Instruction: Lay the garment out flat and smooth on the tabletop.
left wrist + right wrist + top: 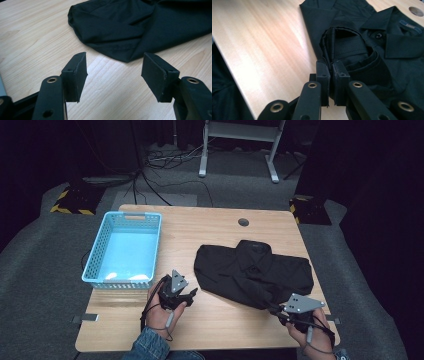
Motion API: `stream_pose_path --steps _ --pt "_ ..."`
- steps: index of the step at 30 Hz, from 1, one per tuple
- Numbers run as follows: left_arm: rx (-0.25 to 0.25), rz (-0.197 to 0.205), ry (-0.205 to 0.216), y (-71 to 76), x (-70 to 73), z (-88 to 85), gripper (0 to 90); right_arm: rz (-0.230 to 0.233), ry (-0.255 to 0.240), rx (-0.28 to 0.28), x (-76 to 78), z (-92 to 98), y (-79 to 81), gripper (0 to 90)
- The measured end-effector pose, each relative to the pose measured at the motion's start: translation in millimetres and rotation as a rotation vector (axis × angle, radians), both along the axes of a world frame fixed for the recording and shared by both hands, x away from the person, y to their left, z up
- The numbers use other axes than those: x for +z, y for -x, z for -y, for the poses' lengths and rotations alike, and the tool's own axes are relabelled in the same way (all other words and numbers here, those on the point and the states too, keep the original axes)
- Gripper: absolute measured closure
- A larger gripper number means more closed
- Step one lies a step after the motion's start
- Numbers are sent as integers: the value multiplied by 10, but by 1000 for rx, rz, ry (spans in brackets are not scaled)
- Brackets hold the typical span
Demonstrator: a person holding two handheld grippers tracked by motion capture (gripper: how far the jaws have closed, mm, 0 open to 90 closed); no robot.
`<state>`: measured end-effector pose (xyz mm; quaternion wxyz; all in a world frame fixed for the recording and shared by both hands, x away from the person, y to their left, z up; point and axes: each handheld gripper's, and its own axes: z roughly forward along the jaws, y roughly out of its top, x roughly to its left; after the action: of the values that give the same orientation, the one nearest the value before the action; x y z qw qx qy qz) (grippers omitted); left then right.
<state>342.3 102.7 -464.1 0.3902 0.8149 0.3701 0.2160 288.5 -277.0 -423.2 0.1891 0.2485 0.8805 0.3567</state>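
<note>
Basket (124, 249) at 10 o'clock on tabletop (220, 320): no garment in it. Left hand-held gripper (113, 72) spread, nothing between its jaws. Black shirt (252, 272) centre-right, partly folded. Right hand-held gripper (331, 75) at 5 o'clock pinches its bunched hem. Folding looks unfinished.

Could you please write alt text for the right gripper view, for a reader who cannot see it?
The right gripper has its two black jaws shut on a bunched fold of a black shirt, lifting the cloth into a small arch. The shirt lies on a light wooden table, its collar and one button showing at the right.
</note>
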Motion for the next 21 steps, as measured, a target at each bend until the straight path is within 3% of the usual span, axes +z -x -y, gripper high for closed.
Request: stream_pose_path --steps 10,21 --pt "-25 -1 2 -50 -13 102 373 -29 0 10 -53 23 242 851" --pt "-23 -6 -3 -43 -23 95 372 -81 30 48 -109 -7 504 850"
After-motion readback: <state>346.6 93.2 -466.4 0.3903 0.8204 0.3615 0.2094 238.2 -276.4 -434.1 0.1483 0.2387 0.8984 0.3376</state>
